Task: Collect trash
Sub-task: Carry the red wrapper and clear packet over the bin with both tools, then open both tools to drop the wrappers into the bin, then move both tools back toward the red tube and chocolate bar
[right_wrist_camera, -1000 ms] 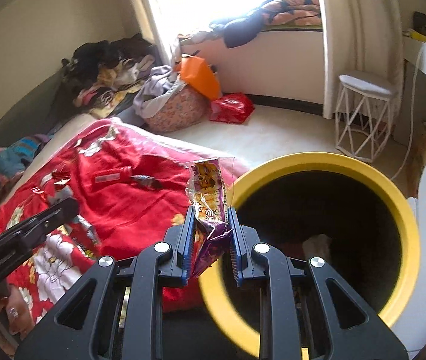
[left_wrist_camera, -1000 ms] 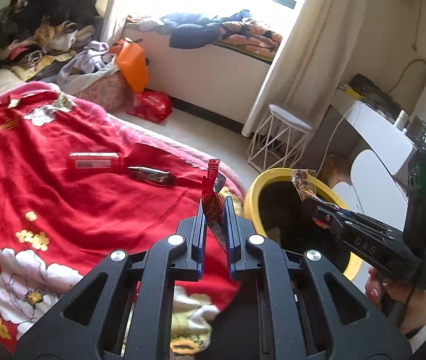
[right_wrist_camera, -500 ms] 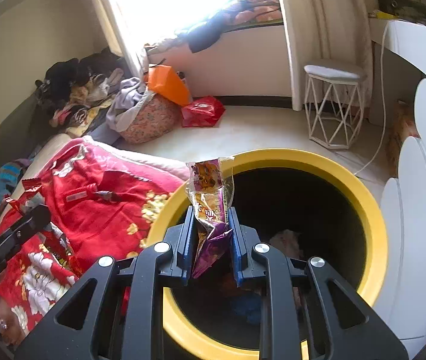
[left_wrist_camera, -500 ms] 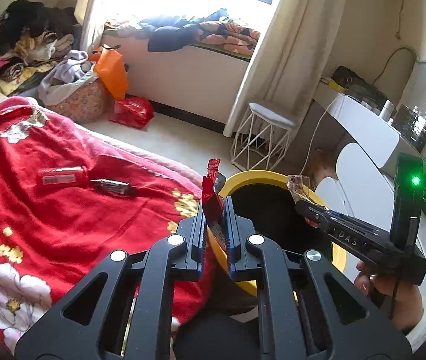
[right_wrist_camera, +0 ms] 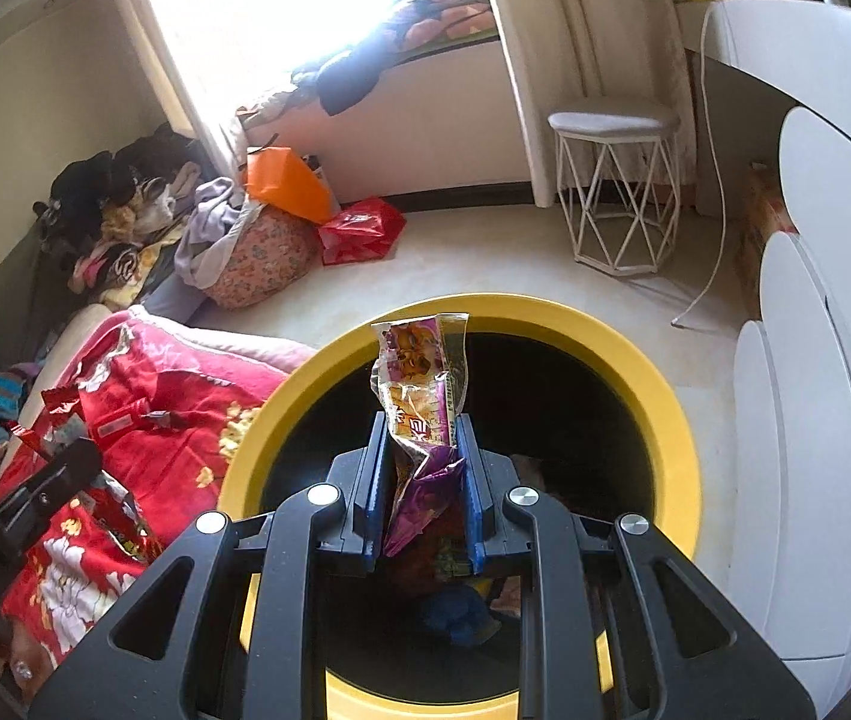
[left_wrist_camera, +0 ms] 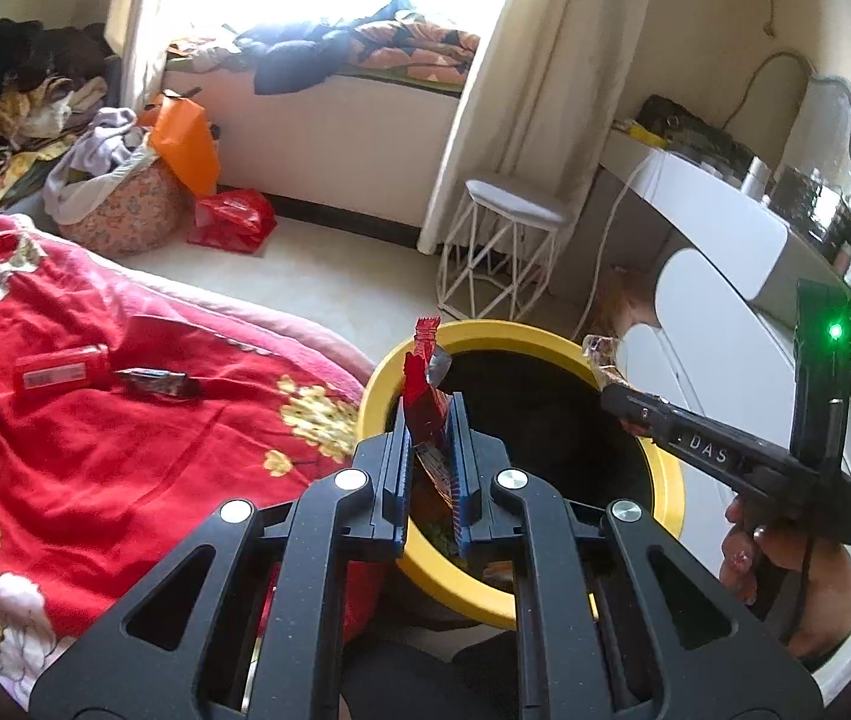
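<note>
Two sets of tongs hang over the yellow-rimmed bin [right_wrist_camera: 659, 402] beside the bed, each pinching a piece of trash. Left tongs [left_wrist_camera: 432, 420] are nearly closed on a red wrapper [left_wrist_camera: 422, 384], its torn end sticking up above the blue pads at the bin's near-left rim. Right tongs [right_wrist_camera: 422, 450] are clamped on a crumpled purple and yellow snack packet [right_wrist_camera: 422, 414], which stands up between the pads over the dark mouth of the bin, where some litter already lies at the bottom. On the red floral blanket [left_wrist_camera: 95, 432] a red box [left_wrist_camera: 62, 367] and a dark wrapper [left_wrist_camera: 155, 382] lie just beside each other. A white wire stool [right_wrist_camera: 617, 186] stands on the floor beyond the bin.
</note>
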The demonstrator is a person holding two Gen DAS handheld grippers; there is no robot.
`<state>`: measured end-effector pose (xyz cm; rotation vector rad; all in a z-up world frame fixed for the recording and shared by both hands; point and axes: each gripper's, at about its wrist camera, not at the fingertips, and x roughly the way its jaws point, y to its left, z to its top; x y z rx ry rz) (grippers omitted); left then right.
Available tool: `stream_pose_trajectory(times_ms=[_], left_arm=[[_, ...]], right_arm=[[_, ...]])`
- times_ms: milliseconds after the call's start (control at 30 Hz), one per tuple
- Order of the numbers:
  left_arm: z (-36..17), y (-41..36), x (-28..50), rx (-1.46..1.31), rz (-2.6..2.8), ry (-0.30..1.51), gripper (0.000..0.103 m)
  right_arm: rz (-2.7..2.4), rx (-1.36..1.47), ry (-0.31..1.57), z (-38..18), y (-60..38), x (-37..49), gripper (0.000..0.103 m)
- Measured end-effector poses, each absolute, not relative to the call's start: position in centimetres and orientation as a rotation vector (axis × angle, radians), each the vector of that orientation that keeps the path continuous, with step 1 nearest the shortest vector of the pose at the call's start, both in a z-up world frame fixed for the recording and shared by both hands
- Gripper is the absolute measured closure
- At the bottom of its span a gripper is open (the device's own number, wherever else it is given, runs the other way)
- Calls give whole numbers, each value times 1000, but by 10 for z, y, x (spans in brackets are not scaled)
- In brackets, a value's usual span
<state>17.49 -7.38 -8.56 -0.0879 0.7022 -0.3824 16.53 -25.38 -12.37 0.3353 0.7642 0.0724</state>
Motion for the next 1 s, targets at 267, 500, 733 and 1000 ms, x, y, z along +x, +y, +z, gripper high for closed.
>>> stream_pose_trajectory(times_ms=[267,500,733,1000], left_arm=[[-97,-94,191,-49,-414,721,94],[-97,-95,201,-77,-433,726,56],[-87,-75,190,-143,-405,677,15],[-74,-45,178,-129,-326,613,11]], right_arm=[[76,385,784,-133,-268,166,80],[55,446,778,-136,-281,164,56],[50,410,732,-125,-274,161,45],[133,325,667,-105,-241,157,39]])
